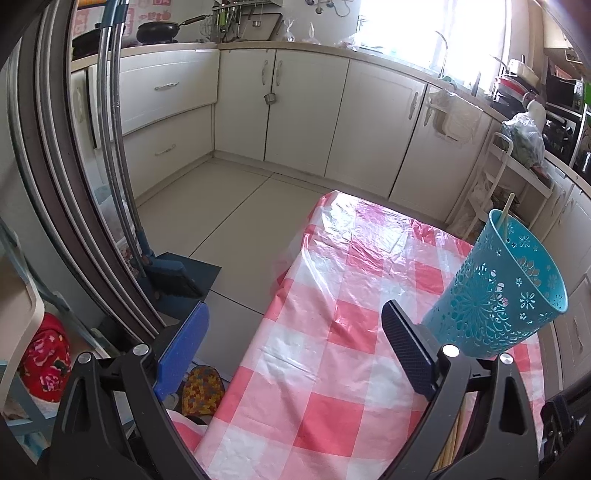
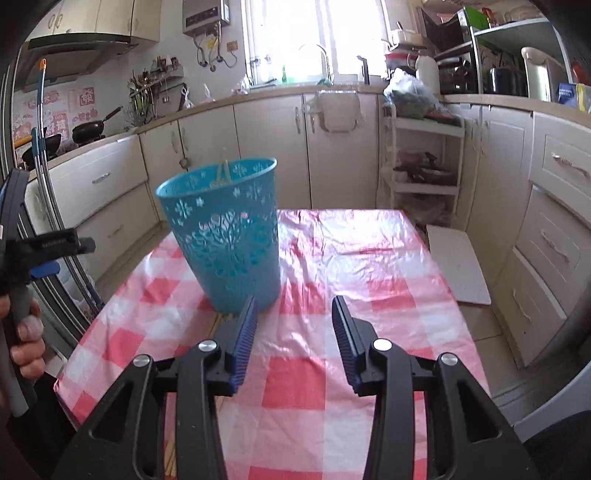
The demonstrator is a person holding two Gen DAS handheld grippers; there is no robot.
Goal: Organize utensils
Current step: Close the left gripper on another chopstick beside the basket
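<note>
Right gripper (image 2: 293, 321) apart, empty; blue basket (image 2: 225, 232) just beyond, upper left, upright (chopstick (image 2: 223, 171) inside). Left gripper (image 1: 295, 332) apart, basket at right.

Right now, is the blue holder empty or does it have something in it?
Not empty: a pale stick-like utensil pokes above the rim of the blue holder. What else lies inside, cannot tell.

Left wrist view: set low over the near left corner of the red-and-white checked plastic-covered surface (image 1: 314, 332), facing across it toward the cream corner cabinets (image 1: 306, 110), with the turquoise perforated plastic basket (image 1: 498, 291) close at right. Right wrist view: centred behind the basket (image 2: 225, 236), near, facing the bright window (image 2: 314, 33). Shared: basket, checked surface (image 2: 351, 266), cabinets (image 2: 269, 147).
</note>
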